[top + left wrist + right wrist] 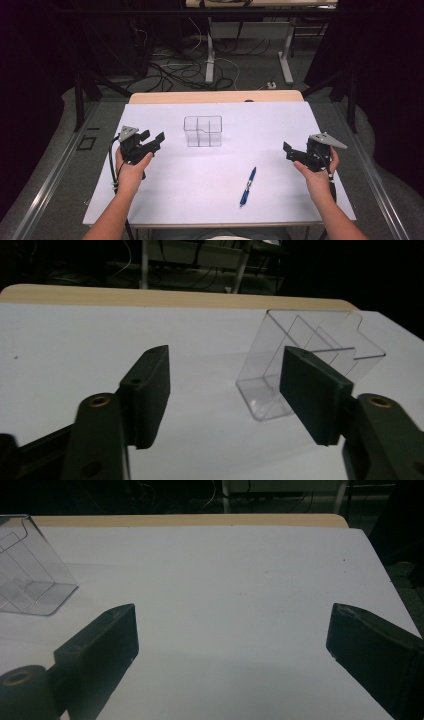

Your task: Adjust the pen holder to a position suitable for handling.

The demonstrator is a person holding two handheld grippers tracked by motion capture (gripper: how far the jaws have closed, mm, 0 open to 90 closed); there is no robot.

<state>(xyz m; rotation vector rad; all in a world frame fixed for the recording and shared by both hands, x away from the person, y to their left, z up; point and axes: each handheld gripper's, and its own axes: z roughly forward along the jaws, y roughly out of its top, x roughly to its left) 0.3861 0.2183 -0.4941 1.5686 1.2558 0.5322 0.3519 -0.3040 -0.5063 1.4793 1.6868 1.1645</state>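
High view: my left gripper (152,140) and right gripper (292,152), both agape, empty; one clear organizer (202,131) between; one blue pen (248,186) nearer me.
Left gripper view: organizer (305,360) beyond partly parted jaws.
Right gripper view: wide jaws over bare table (240,590).

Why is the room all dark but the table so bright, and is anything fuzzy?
High view: the light falls on the white table, so the floor and edges behind go black. Left claw view: the clear box is sharp but the near claw is soft. Right claw view: its claw looks dim, with a grey shadow beneath.
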